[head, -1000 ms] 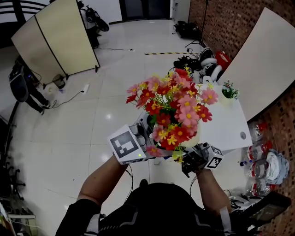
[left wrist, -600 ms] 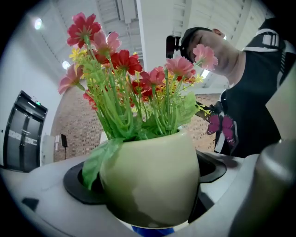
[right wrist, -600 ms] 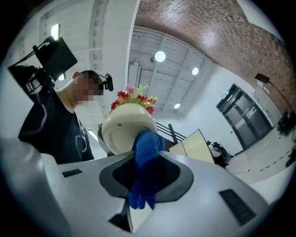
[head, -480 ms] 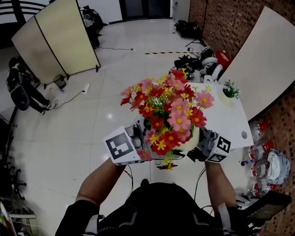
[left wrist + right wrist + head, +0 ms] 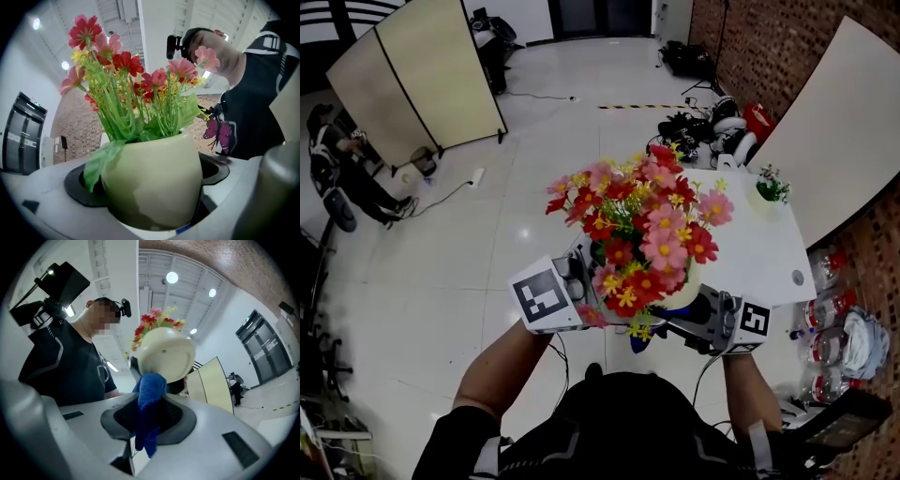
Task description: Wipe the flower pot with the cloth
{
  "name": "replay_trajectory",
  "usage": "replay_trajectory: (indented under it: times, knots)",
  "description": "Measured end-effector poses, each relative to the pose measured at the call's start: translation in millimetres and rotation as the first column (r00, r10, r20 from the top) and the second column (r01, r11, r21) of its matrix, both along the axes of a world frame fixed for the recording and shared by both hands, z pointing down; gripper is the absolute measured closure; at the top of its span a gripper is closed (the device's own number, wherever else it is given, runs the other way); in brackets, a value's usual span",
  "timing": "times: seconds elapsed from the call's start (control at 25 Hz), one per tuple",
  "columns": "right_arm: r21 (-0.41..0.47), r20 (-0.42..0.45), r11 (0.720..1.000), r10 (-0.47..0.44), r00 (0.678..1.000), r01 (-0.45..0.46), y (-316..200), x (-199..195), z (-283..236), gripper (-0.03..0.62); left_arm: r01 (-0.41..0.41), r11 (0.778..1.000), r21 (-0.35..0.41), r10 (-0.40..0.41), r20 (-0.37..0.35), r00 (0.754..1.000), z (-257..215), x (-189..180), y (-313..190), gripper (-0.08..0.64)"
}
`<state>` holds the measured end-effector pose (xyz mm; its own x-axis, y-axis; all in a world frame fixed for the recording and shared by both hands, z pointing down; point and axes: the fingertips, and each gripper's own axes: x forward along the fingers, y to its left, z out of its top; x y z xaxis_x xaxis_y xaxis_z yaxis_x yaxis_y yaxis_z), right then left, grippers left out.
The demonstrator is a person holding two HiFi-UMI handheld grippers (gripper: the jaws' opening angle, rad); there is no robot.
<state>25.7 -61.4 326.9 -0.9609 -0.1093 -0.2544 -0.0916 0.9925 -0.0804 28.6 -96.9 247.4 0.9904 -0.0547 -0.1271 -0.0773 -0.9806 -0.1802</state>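
A person stands on a pale glossy floor (image 5: 487,244) beside a white table (image 5: 759,258), holding a gripper in each hand at chest height. The left gripper (image 5: 584,281) is clamped on a cream, rounded pot (image 5: 154,183): its jaws press against the pot's sides low on the body. The pot is held in the air in front of the person, clear of the table, just off its near edge. It is full of artificial flowers (image 5: 642,234), red, pink and yellow on green stems, which from above hide most of the pot. One green leaf (image 5: 101,161) hangs over the rim on the left. The right gripper (image 5: 667,325) sits just below and to the right of the pot, its jaws closed on a blue cloth (image 5: 150,413). The cloth stands up from between the jaws in a bunched fold, and its top end meets the pot's round underside, as far as the right gripper view shows; a loose tail hangs down below the jaws. From above, only a blue scrap of cloth shows beneath the flowers. On the far end of the table stands a small potted plant (image 5: 769,187). A folding screen (image 5: 412,80) stands well off across the room, and a brick wall (image 5: 769,47) runs behind the table.
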Motion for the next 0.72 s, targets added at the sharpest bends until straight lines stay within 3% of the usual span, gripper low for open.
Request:
replay_trajectory:
  times: [0.12,0.36,0.52,0.72]
  knots:
    - [0.003,0.000,0.997,0.080,0.997,-0.080,-36.2,7.8,1.2,0.522,-0.022,1.000,0.015,0.022,0.014,1.000,0.1,0.3,1.5,-0.017]
    - [0.095,-0.014,0.986,0.136,0.991,-0.134,-63.1,-6.3,-20.5,0.522,-0.055,0.998,0.015,0.055,0.002,0.998,0.9,2.7,1.3,-0.018]
    - [0.122,-0.068,0.991,0.064,0.996,-0.056,-44.1,-16.9,-17.3,0.522,-0.053,0.998,0.019,0.053,0.015,0.999,1.9,2.3,-0.1,-0.018]
    - [0.120,-0.118,0.991,-0.041,0.992,0.055,3.3,-27.5,-6.3,0.522,-0.047,0.999,-0.003,0.047,-0.023,0.999,-0.7,2.9,2.8,-0.018]
